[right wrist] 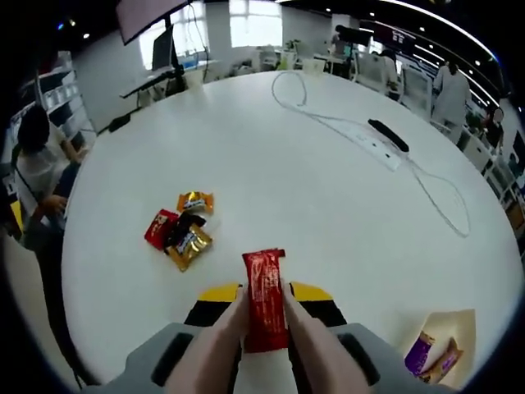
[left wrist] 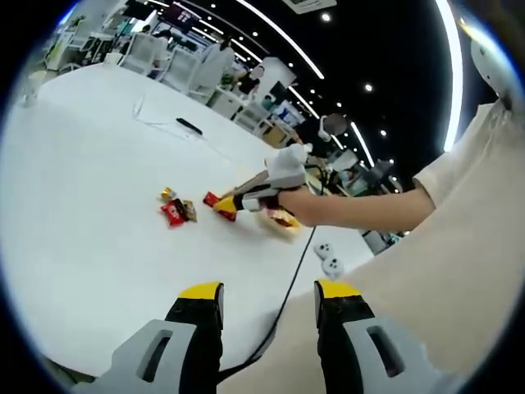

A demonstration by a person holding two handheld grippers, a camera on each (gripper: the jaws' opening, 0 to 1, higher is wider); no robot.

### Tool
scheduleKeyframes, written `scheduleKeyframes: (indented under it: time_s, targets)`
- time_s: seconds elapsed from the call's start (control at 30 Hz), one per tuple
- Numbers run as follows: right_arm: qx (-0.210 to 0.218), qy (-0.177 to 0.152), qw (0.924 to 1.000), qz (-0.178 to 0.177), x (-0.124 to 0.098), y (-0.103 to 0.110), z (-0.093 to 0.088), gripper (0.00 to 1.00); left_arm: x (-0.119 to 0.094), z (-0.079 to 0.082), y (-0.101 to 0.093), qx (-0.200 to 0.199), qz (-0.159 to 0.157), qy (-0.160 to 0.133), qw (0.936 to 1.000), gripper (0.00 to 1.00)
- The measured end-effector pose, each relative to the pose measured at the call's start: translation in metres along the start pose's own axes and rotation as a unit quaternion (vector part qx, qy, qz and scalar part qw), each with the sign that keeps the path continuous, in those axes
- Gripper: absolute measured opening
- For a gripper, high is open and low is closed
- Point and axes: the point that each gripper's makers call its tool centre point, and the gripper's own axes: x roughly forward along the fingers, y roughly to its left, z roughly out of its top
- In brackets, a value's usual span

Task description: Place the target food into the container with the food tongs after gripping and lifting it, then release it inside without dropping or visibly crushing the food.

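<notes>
since your right gripper already pinches the red snack packet at lower centre through pale tongs, keep pressure mild — it looks light, crinkly, slippery. container sits lower right; left gripper hangs open.

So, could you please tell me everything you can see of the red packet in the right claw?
The red packet is a glossy, crinkled foil-like wrapper, oblong, with crimped ends. It points away from the camera, pinched between two pale tong arms held in the right claw, above the white table. It looks uncrushed.
</notes>
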Motion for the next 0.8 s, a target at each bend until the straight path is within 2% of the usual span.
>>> scheduleKeyframes:
  time_s: [0.2,0.47,0.8]
  targets:
    - [0.006,-0.007,1.0,-0.002,-0.001,-0.001,0.004,0.2,-0.001,-0.001,-0.003,0.004,-0.003,0.005,1.0,0.44]
    - [0.015,-0.017,0.9997,0.005,-0.008,0.002,0.011,0.2,-0.003,0.007,-0.001,0.013,-0.001,-0.001,0.9999,0.44]
    - [0.02,-0.037,0.9991,-0.006,-0.019,0.0,0.019,0.2,-0.001,0.004,-0.009,0.022,-0.013,0.008,0.9996,0.44]
